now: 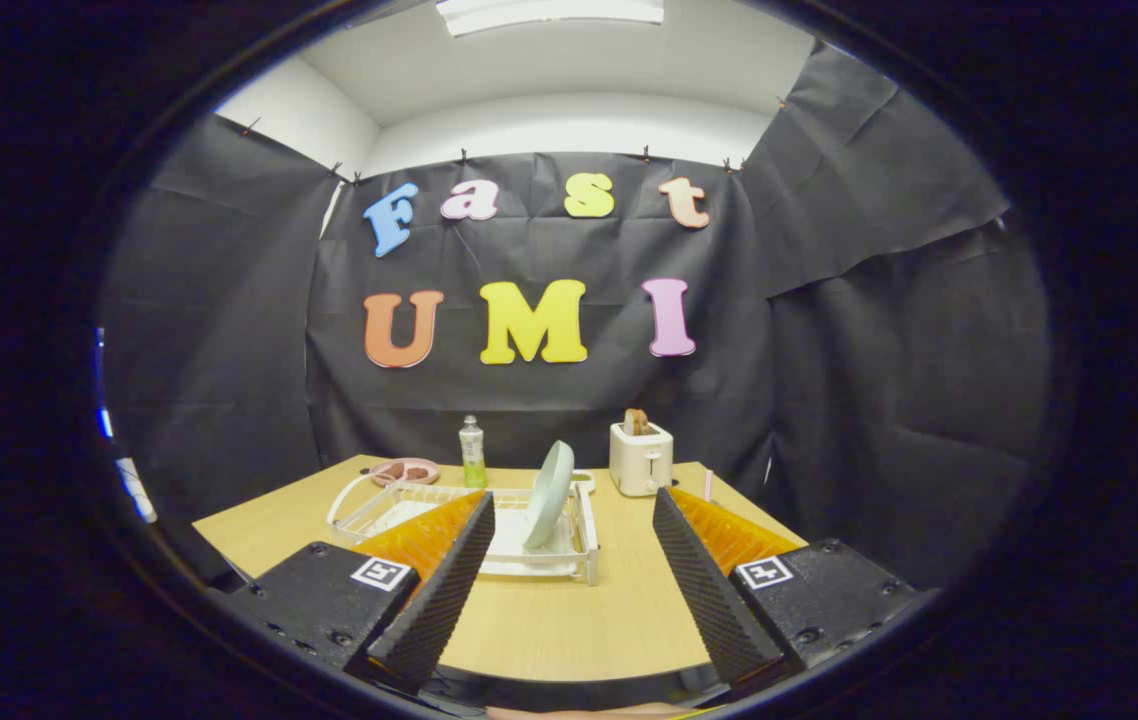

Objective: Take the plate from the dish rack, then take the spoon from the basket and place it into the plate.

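- gripper view looks across a light wooden table (pixel 569 620) toward the black cloth wall of the booth.
- gripper (pixel 574 505) has its two fingers spread wide apart, released, with nothing between them but bare tabletop; they hang above the near part of the table.
- dish rack (pixel 489 525), white, sits just ahead of the fingers and a little toward the left finger, whose tip overlaps its near left part.
- plate (pixel 549 480), pale green, stands on edge in the rack, nearly upright and leaning slightly, at the rack's right end; it shows in the gap between the two fingers.
- green bottle (pixel 472 453) stands upright behind the rack.
- pink dish (pixel 405 470) lies flat on the table to the left of the bottle, at the far left corner.
- white toaster (pixel 640 458) stands beyond the right finger at the back of the table, with a slice of bread (pixel 636 421) sticking up from its slot.
- basket and spoon: cannot tell where they are from here.
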